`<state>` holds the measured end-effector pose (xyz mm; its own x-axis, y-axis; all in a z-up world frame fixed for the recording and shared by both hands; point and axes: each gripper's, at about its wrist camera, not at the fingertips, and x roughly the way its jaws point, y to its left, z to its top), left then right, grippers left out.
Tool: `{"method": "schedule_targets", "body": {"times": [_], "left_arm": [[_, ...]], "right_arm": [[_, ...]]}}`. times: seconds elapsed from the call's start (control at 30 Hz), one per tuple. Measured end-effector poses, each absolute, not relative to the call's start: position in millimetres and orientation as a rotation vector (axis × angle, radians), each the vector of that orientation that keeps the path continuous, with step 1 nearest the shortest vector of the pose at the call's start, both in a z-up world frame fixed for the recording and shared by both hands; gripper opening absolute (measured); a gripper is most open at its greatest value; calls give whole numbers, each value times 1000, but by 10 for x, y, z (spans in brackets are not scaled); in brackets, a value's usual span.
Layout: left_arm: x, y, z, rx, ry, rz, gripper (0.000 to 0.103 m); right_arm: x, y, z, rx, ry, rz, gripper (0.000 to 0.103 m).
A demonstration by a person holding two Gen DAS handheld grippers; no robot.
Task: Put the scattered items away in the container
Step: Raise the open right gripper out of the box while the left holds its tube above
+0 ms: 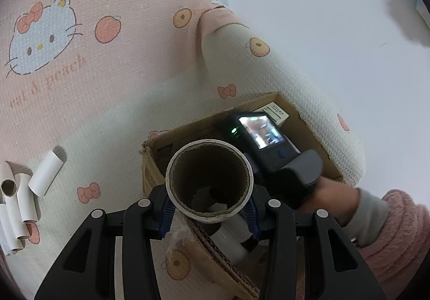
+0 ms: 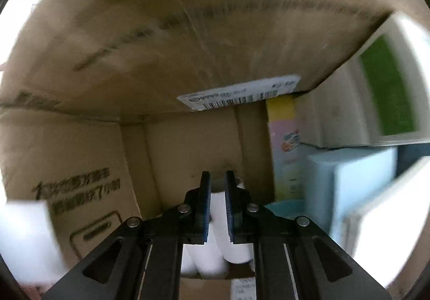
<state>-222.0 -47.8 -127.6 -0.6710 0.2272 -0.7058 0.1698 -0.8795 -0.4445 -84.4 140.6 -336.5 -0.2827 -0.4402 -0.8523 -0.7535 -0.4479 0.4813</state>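
Note:
My left gripper [image 1: 209, 216] is shut on a wide cardboard tube [image 1: 209, 179], whose open end faces the camera; blue pads press on both its sides. It hangs over the near edge of the brown cardboard box [image 1: 150, 165]. Several slim white tubes [image 1: 24, 195] lie scattered on the bed cover at the left. My right gripper [image 2: 217, 206] is down inside the box, jaws shut to a narrow slit with nothing pinched. White tubes [image 2: 215, 259] lie on the box floor below it. In the left wrist view a hand [image 1: 330, 200] holds that gripper's body [image 1: 268, 144].
A cartoon-cat bed cover [image 1: 80, 71] lies under everything. The box wall [image 2: 80, 165] and a raised flap [image 2: 188, 31] close in the right gripper. Inside at the right stand a pastel carton [image 2: 285, 152], a light blue box [image 2: 349, 179] and a white-and-green box [image 2: 387, 85].

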Motion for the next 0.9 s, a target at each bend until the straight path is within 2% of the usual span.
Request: {"method": "schedule_targets", "body": {"times": [0.5,0.6,0.77,0.83,0.9], "left_arm": [[-2253,-484,-1288,-1276,-756,2736,47],[-2262,-470,-1309,-1284,-761,2729,47],[-2278,-440,-1321,-1297,-768,2732,47],[-2282,-422,-1311,-1303,-755,2738,47],[-2284,-400,-1284,-1304,-748,2740,47]], "right_arm": [[-701,1232,-3466,-1944,1388,1744,8],[-619,1191,-3557,-2018,1473,1675,8],[-551,1160,-3438,-1992,1419,1814,8],[-469,1222,-3263,-1894,1477,1871,8],[-343,1324,-3034,-1789,1456,1919,8]]}}
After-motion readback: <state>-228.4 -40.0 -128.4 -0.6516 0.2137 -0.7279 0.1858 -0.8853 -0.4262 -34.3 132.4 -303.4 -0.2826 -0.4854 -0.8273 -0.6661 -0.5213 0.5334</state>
